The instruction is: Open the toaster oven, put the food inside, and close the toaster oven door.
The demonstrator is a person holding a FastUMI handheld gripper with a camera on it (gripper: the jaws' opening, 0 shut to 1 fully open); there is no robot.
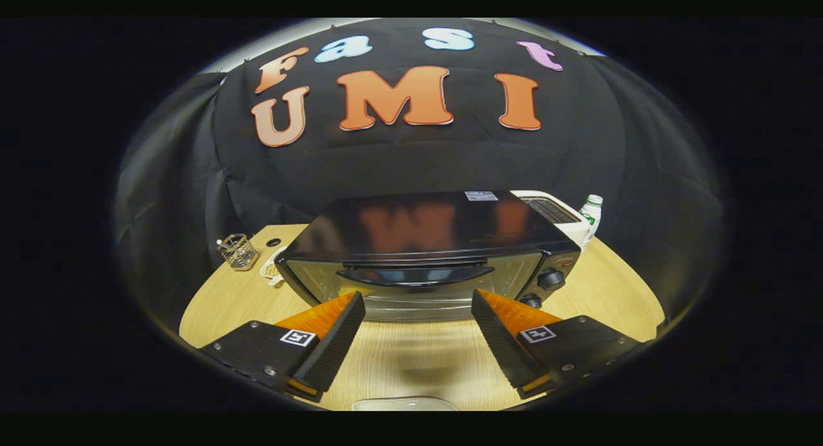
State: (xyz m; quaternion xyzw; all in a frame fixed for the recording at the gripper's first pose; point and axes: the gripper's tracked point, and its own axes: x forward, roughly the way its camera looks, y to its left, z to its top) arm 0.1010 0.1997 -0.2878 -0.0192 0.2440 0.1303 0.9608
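Claw [418, 311] spread apart, empty, above counter [617, 285]. Toaster oven [427, 247] just ahead of fingers, door [418, 285] closed, handle [415, 276] between fingertips' line. White dish [405, 404] below claw.

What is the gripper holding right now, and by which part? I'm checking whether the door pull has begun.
Nothing is held. The gripper is open, its fingers apart over the table, just short of the closed toaster oven and its door handle.

Around my pale wooden table [617, 285], black cloth [418, 157] hangs as the wall behind it and folds in on both sides, dimly lit.
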